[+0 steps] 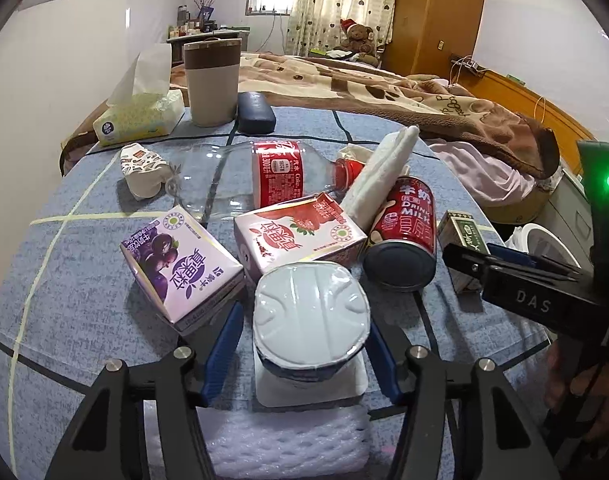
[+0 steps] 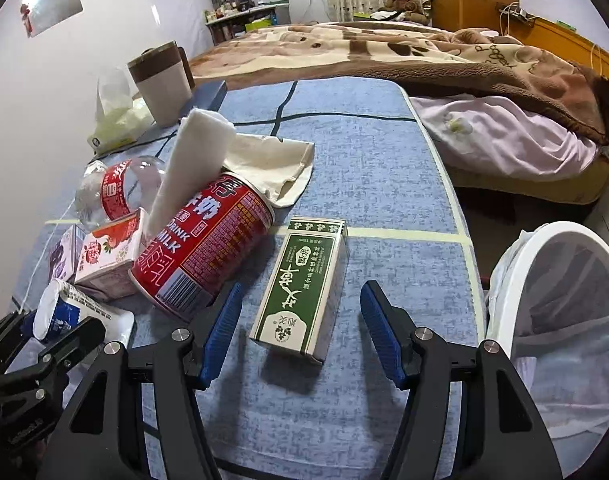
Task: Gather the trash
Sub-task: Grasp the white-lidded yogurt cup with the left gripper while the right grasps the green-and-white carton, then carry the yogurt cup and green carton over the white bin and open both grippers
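Left gripper: the left gripper [image 1: 306,344] has its blue-padded fingers [image 1: 224,348] spread apart, one on each side of a white foil-lidded yogurt cup [image 1: 310,316] with a blue band; whether the pads touch the cup I cannot tell.

Yogurt cup: it sits near the table's near edge on a flat white plastic piece [image 1: 310,386], with a white foam net sleeve [image 1: 284,440] just in front of it.

Right gripper: the right gripper [image 2: 300,332] hangs with its jaws wide apart over the blue grid-patterned tablecloth [image 2: 364,152]; a green-and-white paper box with Chinese print [image 2: 300,284] lies flat between the fingers, clear of both pads.

Trash pile: behind the cup lie a purple grape juice carton [image 1: 180,268] and a red strawberry juice carton [image 1: 300,232], touching each other. A red milk drink can [image 2: 204,240] lies on its side just beside the strawberry carton, with a folded white pad [image 2: 188,164] leaning on it. A clear plastic cola bottle with a red label [image 1: 240,180] lies across the middle, and a crumpled printed paper cup [image 1: 144,168] sits just left of it. A cream cloth [image 2: 276,160] lies behind the can.

Far edge: a beige-and-brown tumbler [image 1: 212,80], a pale yellow tissue box [image 1: 140,120] and a dark blue case [image 1: 255,112] stand together there.

Bin: a white-rimmed mesh basket [image 2: 544,248] sits off the table's right edge.
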`<state>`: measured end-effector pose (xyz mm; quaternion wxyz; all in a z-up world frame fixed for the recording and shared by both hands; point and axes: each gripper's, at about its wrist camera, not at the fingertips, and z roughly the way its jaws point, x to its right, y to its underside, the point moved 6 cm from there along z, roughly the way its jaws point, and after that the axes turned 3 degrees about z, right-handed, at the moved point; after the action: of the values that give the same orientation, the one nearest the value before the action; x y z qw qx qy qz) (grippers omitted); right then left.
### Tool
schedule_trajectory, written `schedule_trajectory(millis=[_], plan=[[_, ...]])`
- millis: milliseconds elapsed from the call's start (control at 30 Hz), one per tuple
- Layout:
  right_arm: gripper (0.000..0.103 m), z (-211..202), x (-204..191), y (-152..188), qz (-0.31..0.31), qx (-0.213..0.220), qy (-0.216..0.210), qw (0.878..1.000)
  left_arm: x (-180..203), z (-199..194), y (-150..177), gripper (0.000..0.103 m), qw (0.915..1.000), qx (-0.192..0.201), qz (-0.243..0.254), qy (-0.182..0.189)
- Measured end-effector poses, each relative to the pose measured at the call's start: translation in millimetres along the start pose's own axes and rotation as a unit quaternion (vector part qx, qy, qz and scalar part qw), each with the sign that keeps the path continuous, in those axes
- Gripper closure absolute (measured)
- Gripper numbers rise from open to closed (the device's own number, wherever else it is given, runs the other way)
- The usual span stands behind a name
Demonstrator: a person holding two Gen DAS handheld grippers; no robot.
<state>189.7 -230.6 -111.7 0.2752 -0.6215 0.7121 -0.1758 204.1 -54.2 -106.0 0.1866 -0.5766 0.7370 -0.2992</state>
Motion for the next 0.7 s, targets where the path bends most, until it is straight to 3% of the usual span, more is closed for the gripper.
schedule_trajectory(millis=[167,267,333,433,700], plan=[[0.04,-2.8,2.3,0.8,0.0,0.008,0.0,1.0,0.6,0.7,0.5,0.054,1.0,-0.002,-0.006,0.005],[0.046,-6.0,2.1,1.3,-0.003,0.016,0.002,1.0,1.4,-0.9,1.0,0.056,0.9999,0.0,-0.011,0.009],[0.058,-7.6,1.9,1.3,-0.004,0.02,0.0,1.0,1.6,-3.1,1.5,0.056,0.9999,0.004,-0.009,0.006],[0.066,-10.0,1.4,1.6,-0.004,0.025,-0.004,1.0,0.3,-5.1,1.4,0.057,0.9999,0.007,-0.009,0.001],[0.067,-19.8,0.3,1.9,-0.01,0.043,-0.013,0.999,0.8,-12.0,-0.6,0.057,0.9999,0.014,-0.009,-0.001]])
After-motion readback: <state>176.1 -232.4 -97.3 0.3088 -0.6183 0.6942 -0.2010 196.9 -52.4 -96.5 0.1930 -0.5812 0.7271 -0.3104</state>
